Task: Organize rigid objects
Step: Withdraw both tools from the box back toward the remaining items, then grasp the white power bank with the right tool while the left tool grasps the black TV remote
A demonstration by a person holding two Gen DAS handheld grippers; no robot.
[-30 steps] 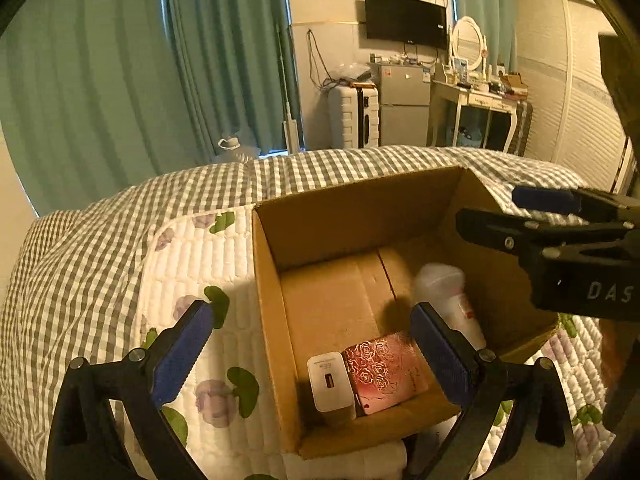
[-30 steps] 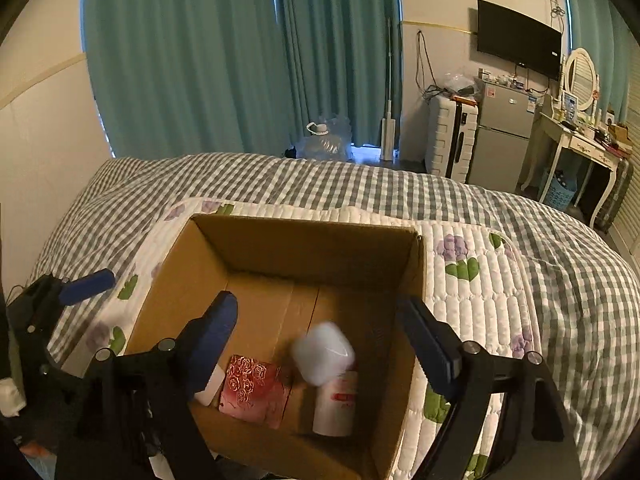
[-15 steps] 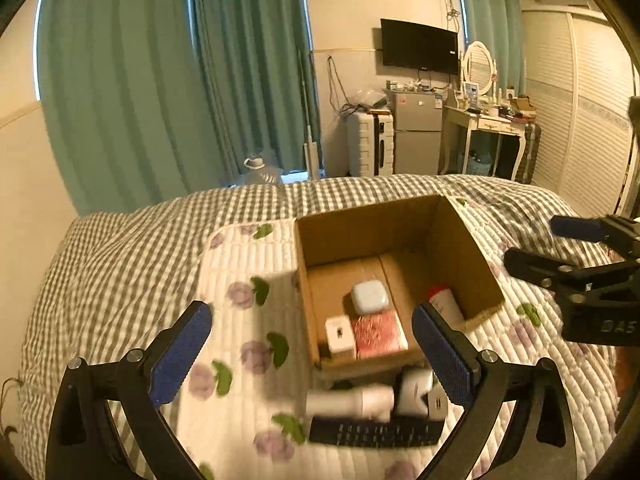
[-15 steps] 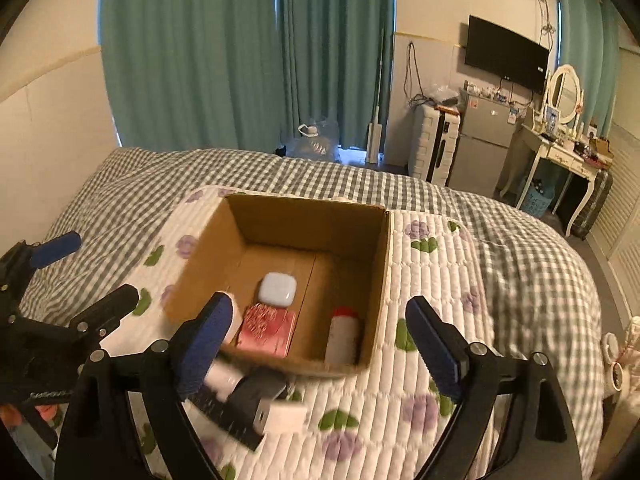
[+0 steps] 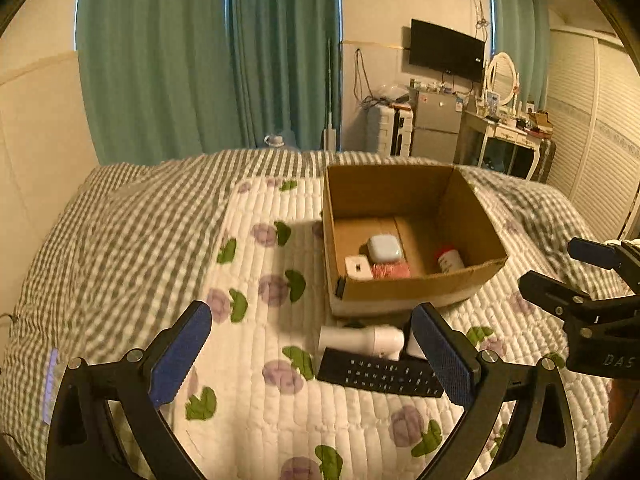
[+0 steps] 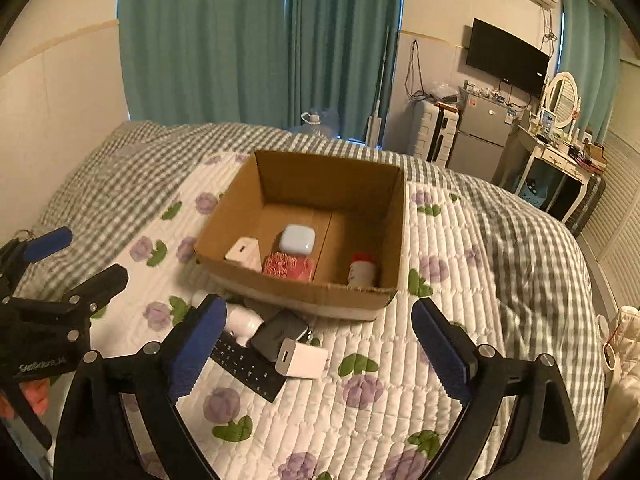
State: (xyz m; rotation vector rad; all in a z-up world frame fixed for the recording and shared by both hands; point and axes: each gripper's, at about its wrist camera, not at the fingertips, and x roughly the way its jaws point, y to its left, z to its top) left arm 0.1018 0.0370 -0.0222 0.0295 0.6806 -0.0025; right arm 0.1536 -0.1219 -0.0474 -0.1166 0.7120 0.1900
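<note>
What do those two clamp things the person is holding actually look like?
Both are black plastic frames shaped like forks with two prongs. The left tool and right tool each carry flat blue ridged pads inside the prongs, held with silver screws. White lettering marks their sides. No sleeves show.

Looking like somebody's bedroom: a bed (image 6: 132, 168) wearing a checked cover is sitting before teal curtains (image 6: 240, 40), with a wall TV (image 6: 506, 58), a small fridge (image 6: 482, 130) and a mirrored dressing table (image 6: 560, 152) lining the wall.
</note>
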